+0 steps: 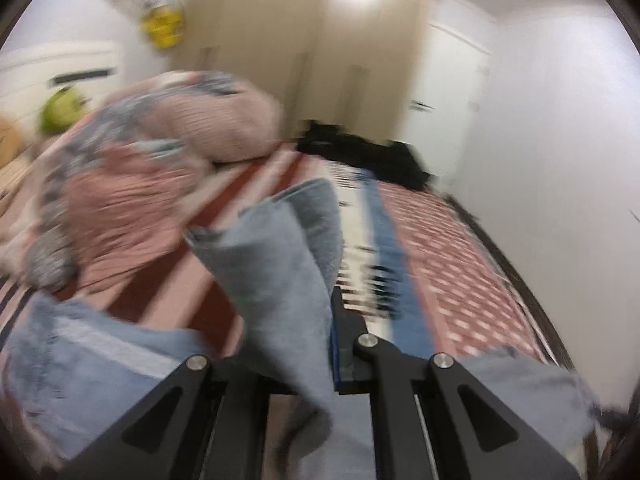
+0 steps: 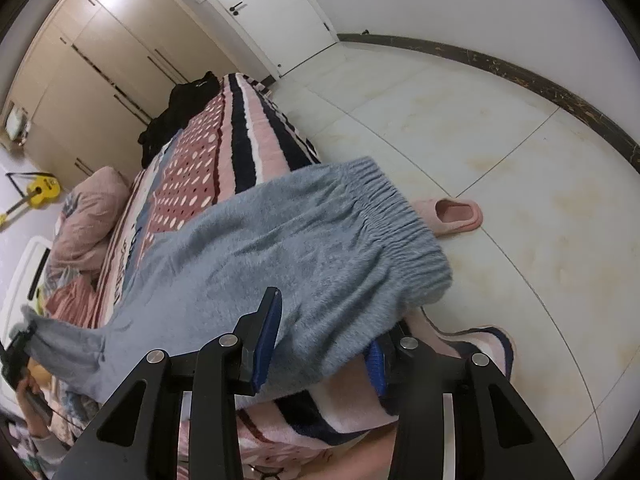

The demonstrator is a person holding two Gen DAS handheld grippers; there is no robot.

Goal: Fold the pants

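The pants (image 2: 288, 248) lie on the bed (image 2: 192, 160), waistband by the edge, one leg end pulled up in the air. Not folded yet, I think; most is left to do. Left claw (image 1: 316, 320) is pinched tight on the leg end. Right claw (image 2: 324, 340) has its fingers apart w/ the waist part between them, not squeezing. Nearby: pink pillow (image 2: 92, 208), black clothes (image 2: 180, 112) far up the bed, slipper (image 2: 456, 216) on the floor. Nothing blocks the fold.
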